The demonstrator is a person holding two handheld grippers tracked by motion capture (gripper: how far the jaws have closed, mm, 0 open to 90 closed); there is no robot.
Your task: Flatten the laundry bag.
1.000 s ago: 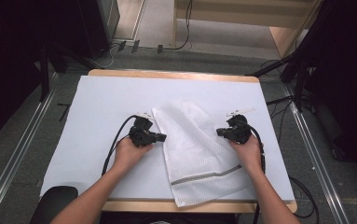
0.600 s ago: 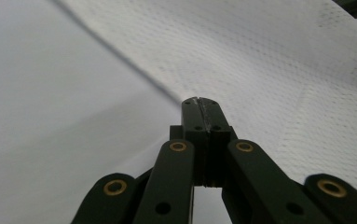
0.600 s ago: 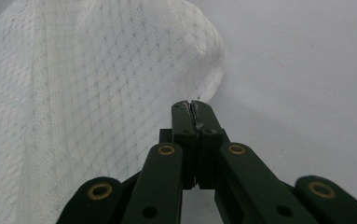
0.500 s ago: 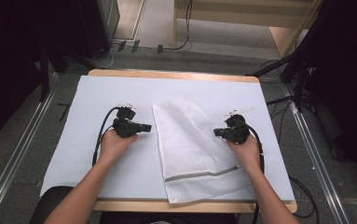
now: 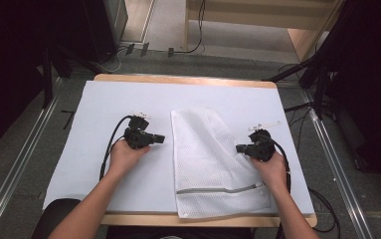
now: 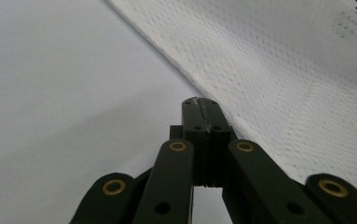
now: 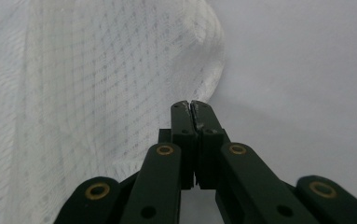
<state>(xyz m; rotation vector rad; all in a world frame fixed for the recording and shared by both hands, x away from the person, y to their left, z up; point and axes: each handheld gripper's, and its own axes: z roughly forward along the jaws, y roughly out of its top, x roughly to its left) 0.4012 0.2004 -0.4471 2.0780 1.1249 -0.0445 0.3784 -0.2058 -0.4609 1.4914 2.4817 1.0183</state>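
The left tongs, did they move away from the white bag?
Yes. In the high view the left tongs slid left, off the mesh bag, and now sit shut over the bare white table.

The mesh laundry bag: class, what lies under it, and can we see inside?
The mesh laundry bag lies flat on the white table cover. Its zipper looks closed; any contents are hidden.

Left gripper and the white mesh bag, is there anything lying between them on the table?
Nothing. In the high view the left gripper points at the mesh bag across a bare strip of white table cover. The left gripper view shows the same bare strip.
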